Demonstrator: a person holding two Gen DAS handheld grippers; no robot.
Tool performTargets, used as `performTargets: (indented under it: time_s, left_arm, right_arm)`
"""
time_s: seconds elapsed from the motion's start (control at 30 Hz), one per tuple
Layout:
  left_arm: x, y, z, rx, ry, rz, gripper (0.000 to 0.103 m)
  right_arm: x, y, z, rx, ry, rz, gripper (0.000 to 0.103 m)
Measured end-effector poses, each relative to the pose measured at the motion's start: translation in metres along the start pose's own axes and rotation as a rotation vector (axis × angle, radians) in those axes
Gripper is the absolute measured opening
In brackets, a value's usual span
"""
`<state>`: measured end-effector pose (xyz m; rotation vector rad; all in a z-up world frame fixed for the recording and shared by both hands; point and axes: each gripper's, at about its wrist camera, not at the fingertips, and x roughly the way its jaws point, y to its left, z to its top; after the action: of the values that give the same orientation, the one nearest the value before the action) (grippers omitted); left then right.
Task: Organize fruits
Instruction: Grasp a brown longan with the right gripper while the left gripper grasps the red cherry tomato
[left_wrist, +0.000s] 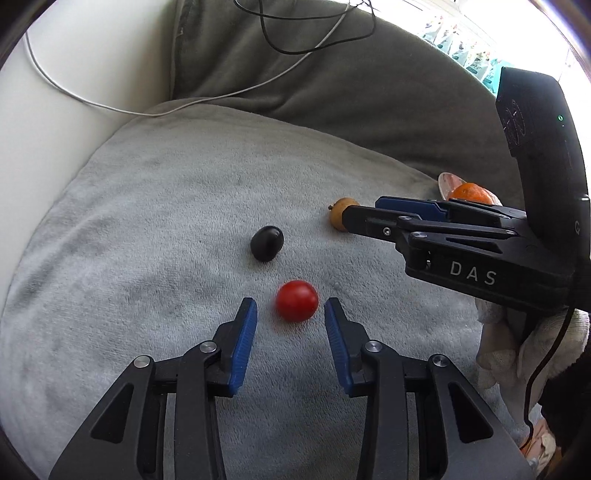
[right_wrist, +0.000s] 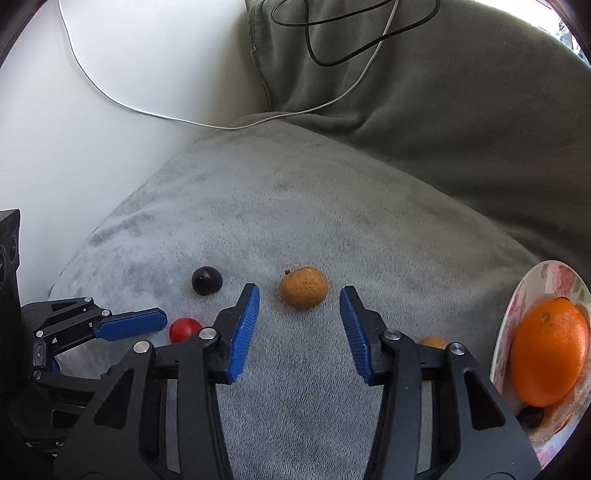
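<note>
1. Ahead of the left gripper (left_wrist: 290, 314), whose jaws stand wide, a red tomato (left_wrist: 297, 301) lies on the grey cushion (left_wrist: 147, 221) between the fingertips, untouched; beyond it sits a dark plum (left_wrist: 266, 243); the right gripper (left_wrist: 360, 218) crosses from the right, half hiding a tan fruit (left_wrist: 341, 218).

2. Between the right gripper's (right_wrist: 299, 301) wide jaws lies that tan fruit (right_wrist: 303, 288), whole, just past the tips; to the right a floral plate (right_wrist: 546, 275) holds an orange (right_wrist: 549, 350); cables (right_wrist: 147, 110) trail behind.
</note>
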<state>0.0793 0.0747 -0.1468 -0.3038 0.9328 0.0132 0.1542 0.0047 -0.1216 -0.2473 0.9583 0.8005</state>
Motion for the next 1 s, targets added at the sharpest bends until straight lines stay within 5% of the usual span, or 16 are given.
performTargets:
  time_s: [1.0]
  left_arm:
    - [0.015,0.001,0.004,0.012,0.002,0.010,0.023]
  right_arm:
    - [0.027,0.002,0.004,-0.015,0.040,-0.025,0.033]
